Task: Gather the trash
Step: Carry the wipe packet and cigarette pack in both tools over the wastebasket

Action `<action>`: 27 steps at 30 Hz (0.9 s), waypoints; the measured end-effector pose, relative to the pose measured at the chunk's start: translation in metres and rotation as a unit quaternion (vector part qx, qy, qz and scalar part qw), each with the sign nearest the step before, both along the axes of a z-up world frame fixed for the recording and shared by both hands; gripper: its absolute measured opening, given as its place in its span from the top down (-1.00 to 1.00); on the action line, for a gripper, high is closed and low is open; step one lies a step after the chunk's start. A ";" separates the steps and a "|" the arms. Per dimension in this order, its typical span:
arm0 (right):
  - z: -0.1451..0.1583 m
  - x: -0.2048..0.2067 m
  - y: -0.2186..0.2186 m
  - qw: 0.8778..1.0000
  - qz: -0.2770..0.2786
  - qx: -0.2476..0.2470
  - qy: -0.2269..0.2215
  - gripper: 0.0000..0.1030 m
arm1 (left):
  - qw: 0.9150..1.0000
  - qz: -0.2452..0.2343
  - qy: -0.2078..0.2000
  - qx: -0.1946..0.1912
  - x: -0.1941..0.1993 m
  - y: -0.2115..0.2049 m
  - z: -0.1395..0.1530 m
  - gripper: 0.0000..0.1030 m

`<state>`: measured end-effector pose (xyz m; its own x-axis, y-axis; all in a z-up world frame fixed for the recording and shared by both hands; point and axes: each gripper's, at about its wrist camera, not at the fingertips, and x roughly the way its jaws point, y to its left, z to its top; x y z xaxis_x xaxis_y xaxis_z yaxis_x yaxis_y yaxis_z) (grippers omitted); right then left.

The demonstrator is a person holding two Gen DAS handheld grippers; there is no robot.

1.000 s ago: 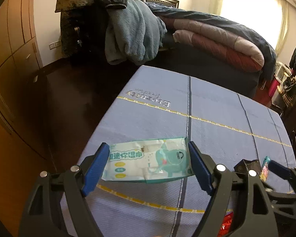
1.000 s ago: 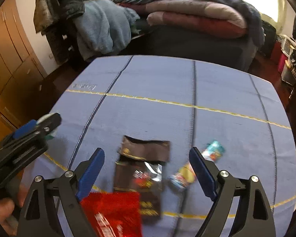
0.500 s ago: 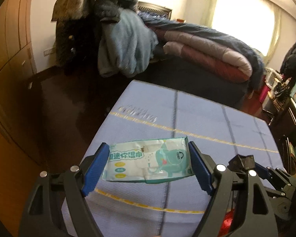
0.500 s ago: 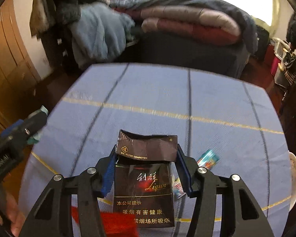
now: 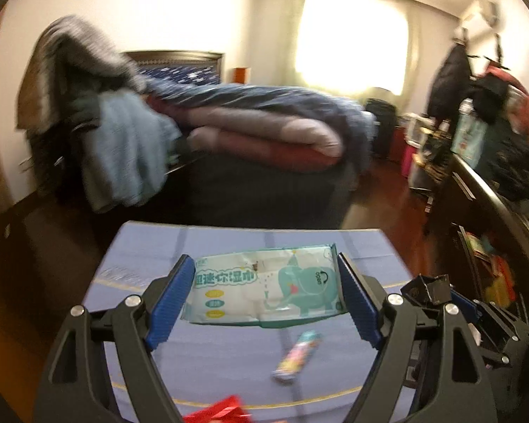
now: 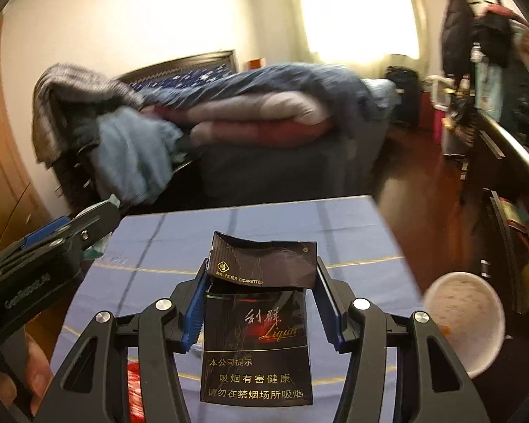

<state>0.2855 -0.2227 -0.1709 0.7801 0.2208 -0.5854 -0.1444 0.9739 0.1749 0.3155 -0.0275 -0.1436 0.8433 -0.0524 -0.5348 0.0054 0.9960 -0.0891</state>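
My left gripper [image 5: 266, 290] is shut on a pale green wet-wipes packet [image 5: 264, 290] and holds it above the blue tablecloth [image 5: 229, 363]. My right gripper [image 6: 259, 296] is shut on a dark cigarette pack [image 6: 257, 335] with its lid flipped open, also lifted off the table. In the left wrist view the cigarette pack's top [image 5: 428, 289] shows at the right. A colourful candy wrapper [image 5: 296, 356] and a red wrapper [image 5: 222, 410] lie on the cloth below. The red wrapper [image 6: 134, 394] also shows in the right wrist view.
A white bowl-like bin [image 6: 465, 320] stands at the table's right edge. A bed with folded quilts [image 5: 264, 134] and a chair heaped with clothes [image 5: 98, 130] stand behind the table. A cluttered dark desk [image 5: 493, 194] runs along the right.
My right gripper closed on the cigarette pack and lifted it. Both grippers rose and tilted up, so more of the room shows. The wipes packet stayed clamped in my left gripper.
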 end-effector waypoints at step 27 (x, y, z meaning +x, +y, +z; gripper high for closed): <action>-0.015 -0.057 -0.224 0.980 -0.196 0.036 -0.009 -0.07 | 0.976 -0.214 -0.006 0.025 -0.004 -0.258 0.005 -0.57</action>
<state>0.2287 -0.4469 -0.1855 0.8228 -0.0579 -0.5653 0.2354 0.9401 0.2463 0.3117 -0.2854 -0.1388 0.7557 -0.3767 -0.5357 0.4237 0.9050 -0.0385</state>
